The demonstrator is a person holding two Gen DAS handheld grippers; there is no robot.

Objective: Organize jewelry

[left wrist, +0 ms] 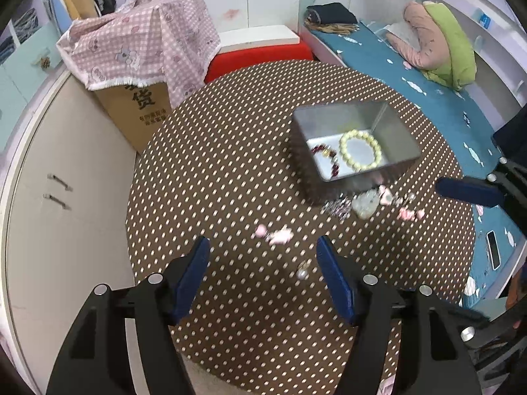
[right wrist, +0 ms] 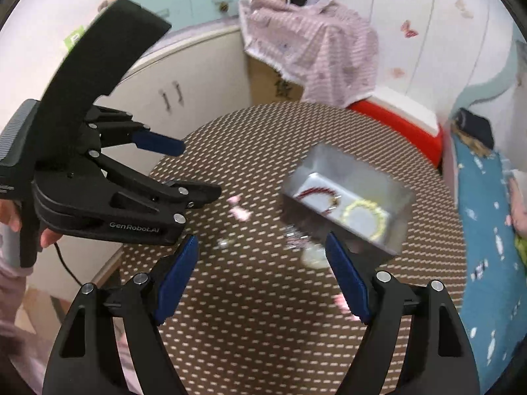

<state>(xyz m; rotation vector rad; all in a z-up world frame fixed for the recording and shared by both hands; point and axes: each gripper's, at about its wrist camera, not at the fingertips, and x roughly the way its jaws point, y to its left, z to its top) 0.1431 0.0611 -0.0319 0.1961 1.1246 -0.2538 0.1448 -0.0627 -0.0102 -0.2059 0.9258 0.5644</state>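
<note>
A metal tin (left wrist: 400, 135) (right wrist: 398, 194) sits on the round dotted table (left wrist: 230, 164) (right wrist: 250, 312). Inside lie a yellow bead bracelet (left wrist: 360, 148) (right wrist: 364, 219) and a dark red bracelet (left wrist: 327, 156) (right wrist: 316, 194). Loose pieces lie in front of the tin: a pale jade pendant (left wrist: 365, 204) (right wrist: 314, 256), a silvery chain (left wrist: 337, 207), pink beads (left wrist: 276, 234) (right wrist: 240, 212) and a small pearl piece (left wrist: 302, 270). My left gripper (left wrist: 263, 273) (right wrist: 194, 171) is open above the pink beads. My right gripper (right wrist: 262, 273) is open and empty near the pendant; one of its fingers (left wrist: 467, 191) shows in the left wrist view.
A cardboard box under a pink checked cloth (left wrist: 141, 39) (right wrist: 313, 52) stands behind the table. A red stool (left wrist: 260, 56) (right wrist: 405, 125) is beside it. A blue-sheeted bed (left wrist: 428, 92) (right wrist: 484, 230) runs along the right. A white cabinet (left wrist: 66, 181) (right wrist: 171, 89) is on the left.
</note>
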